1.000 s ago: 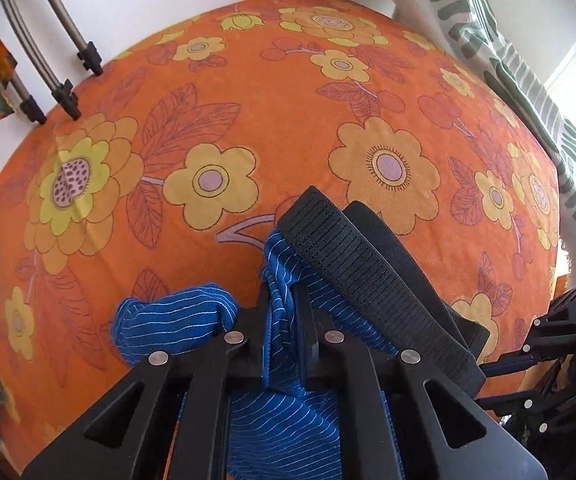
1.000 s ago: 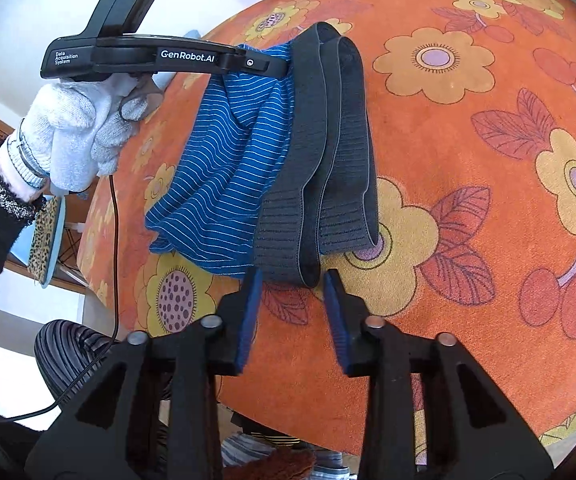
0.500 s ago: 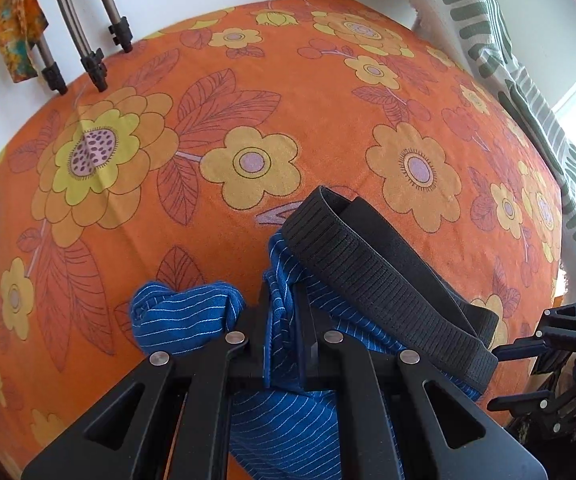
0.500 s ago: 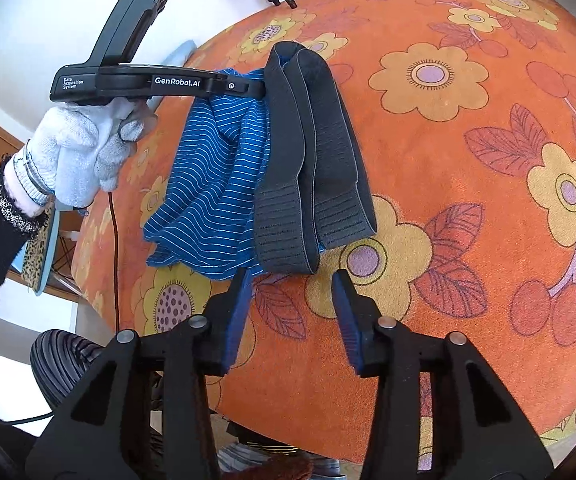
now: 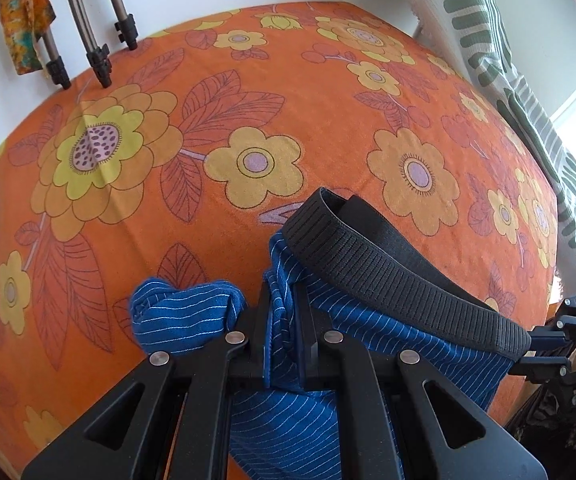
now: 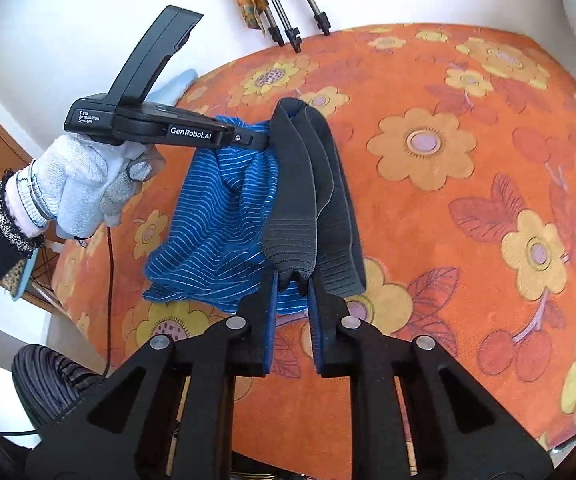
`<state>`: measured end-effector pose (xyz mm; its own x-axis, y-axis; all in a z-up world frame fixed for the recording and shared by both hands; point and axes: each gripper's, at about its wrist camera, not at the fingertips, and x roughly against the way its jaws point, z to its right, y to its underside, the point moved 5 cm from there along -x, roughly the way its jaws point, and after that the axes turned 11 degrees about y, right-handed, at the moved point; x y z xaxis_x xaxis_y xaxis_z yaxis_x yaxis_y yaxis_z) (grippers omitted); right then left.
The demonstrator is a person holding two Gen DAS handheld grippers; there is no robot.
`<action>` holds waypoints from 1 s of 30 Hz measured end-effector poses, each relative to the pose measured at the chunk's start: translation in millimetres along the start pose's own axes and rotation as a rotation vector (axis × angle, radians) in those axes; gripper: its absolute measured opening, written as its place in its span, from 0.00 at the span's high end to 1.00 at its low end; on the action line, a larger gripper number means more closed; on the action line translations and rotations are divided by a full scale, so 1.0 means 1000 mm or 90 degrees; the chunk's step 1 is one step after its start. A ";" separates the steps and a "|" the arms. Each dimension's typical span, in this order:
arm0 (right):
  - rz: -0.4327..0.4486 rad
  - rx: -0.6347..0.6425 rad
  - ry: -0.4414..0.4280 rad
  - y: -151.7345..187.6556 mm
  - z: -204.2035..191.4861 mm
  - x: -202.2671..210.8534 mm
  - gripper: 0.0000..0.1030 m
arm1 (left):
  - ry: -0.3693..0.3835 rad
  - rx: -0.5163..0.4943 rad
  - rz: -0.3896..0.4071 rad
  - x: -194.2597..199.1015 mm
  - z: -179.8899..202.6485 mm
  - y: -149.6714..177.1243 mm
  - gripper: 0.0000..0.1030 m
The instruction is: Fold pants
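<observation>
My left gripper (image 5: 284,332) pinches the blue pants (image 6: 224,220) up above the orange cloth (image 6: 468,208), while my right gripper (image 6: 291,292), fingers apart, straddles their dangling black waistband (image 6: 296,200).

pants (image 6: 224,216) on bedspread (image 6: 448,208) | tripod legs (image 5: 100,40) behind | curtain (image 5: 500,52) right

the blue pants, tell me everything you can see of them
The pants are blue knit-looking cloth with thin pale stripes and a wide, ribbed black elastic waistband. They are bunched and hang above the orange flowered cloth. The left gripper is shut on the blue fabric beside the waistband. The right gripper has its open jaws around the waistband's lower end.
</observation>
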<state>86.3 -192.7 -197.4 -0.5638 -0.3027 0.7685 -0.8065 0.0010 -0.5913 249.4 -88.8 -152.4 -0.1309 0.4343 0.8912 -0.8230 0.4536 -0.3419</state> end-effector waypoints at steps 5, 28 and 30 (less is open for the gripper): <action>-0.064 -0.039 -0.004 0.015 0.019 -0.022 0.73 | 0.006 -0.013 -0.002 0.002 0.004 -0.008 0.85; -0.042 -0.108 -0.036 0.012 0.030 -0.030 0.54 | 0.118 -0.058 -0.063 -0.037 0.024 -0.042 0.58; -0.041 -0.111 -0.033 0.011 0.031 -0.031 0.58 | 0.115 -0.062 -0.053 -0.037 0.023 -0.042 0.73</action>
<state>99.9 -212.8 -235.4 -0.5031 -0.3559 0.7876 -0.8622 0.1437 -0.4858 276.1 -142.0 -164.5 0.0440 0.5207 0.8526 -0.7684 0.5631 -0.3042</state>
